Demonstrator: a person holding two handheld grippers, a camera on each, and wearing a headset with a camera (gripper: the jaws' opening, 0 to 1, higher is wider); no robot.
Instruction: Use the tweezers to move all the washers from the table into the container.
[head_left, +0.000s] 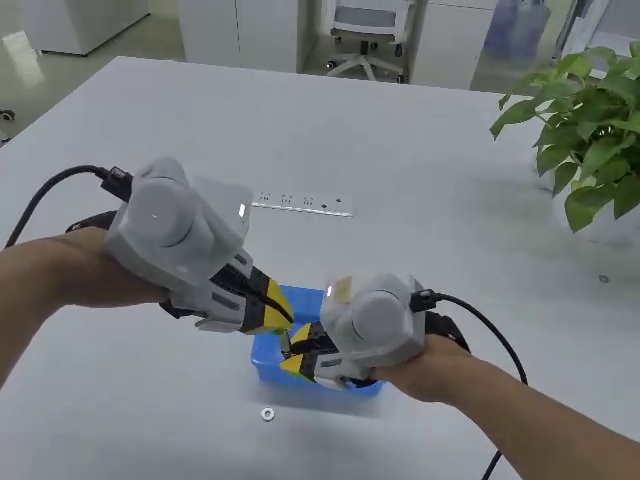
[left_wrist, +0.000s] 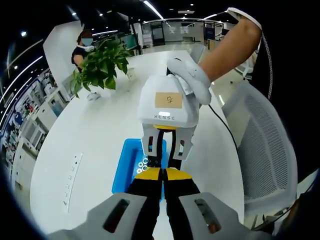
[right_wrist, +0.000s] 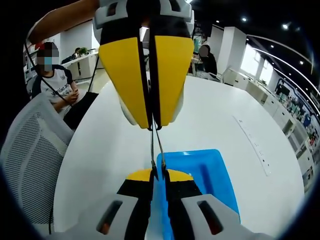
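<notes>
Left claw (right_wrist: 151, 126), right claw (right_wrist: 156, 176) both clenched on tweezers (right_wrist: 154, 150) over container (right_wrist: 210, 170). Release unevenly and you twist or drop tweezers into it. One washer (head_left: 267, 413) lies on bench (head_left: 400, 150).

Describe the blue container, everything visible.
The blue container is a shallow rectangular tray, plastic by the look, open-topped with a low rim. It sits flat on the white table. A few small washers lie inside near one end. The left gripper and right gripper meet above it, both shut on the thin tweezers, hiding part of it in the head view. Whether the tweezers touch it I cannot tell.
</notes>
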